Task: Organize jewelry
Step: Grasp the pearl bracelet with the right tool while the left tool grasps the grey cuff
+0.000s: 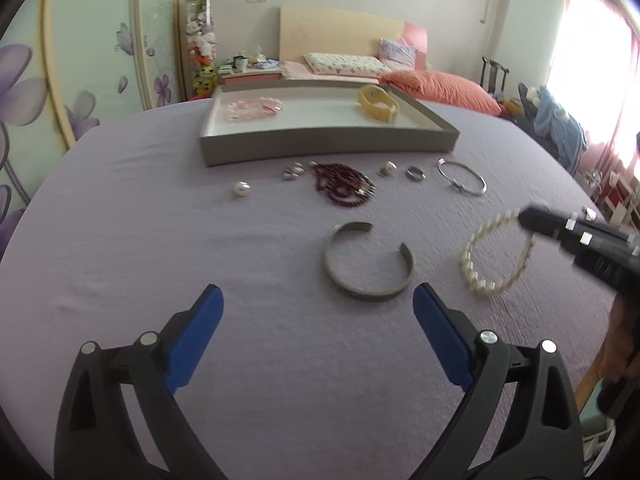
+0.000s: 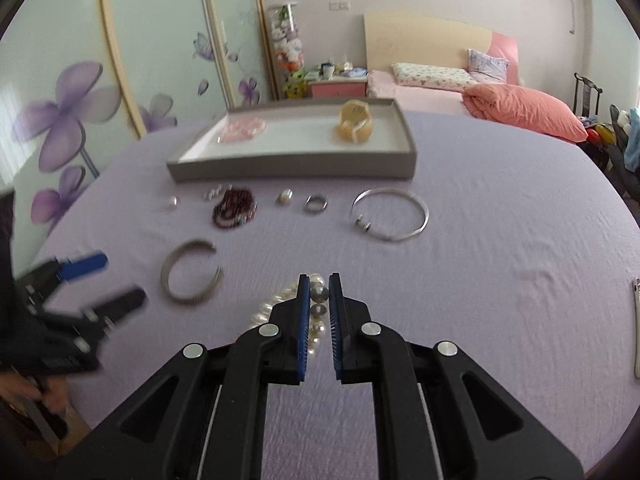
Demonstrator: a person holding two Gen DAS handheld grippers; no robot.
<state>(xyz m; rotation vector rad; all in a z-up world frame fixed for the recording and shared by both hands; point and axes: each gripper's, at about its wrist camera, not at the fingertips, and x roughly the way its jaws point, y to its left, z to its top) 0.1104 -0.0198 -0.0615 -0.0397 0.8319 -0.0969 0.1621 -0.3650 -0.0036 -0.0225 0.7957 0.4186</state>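
1. The right gripper (image 2: 319, 280) has its jaws nearly together, clamped on the pearl bracelet (image 2: 316, 312), which lies on the purple tabletop (image 2: 500, 280).
2. The left gripper (image 1: 318, 300) hangs over the tabletop with its jaws wide apart, holding nothing; the grey cuff bracelet (image 1: 368, 264) lies just ahead of it.
3. The grey tray (image 1: 328, 144) holds a pink bead bracelet (image 1: 254, 109) and a yellow watch (image 1: 378, 103).
4. Between tray and cuff lie a dark red bead string (image 1: 344, 186), small rings (image 1: 415, 173) and a thin silver bangle (image 1: 462, 176).
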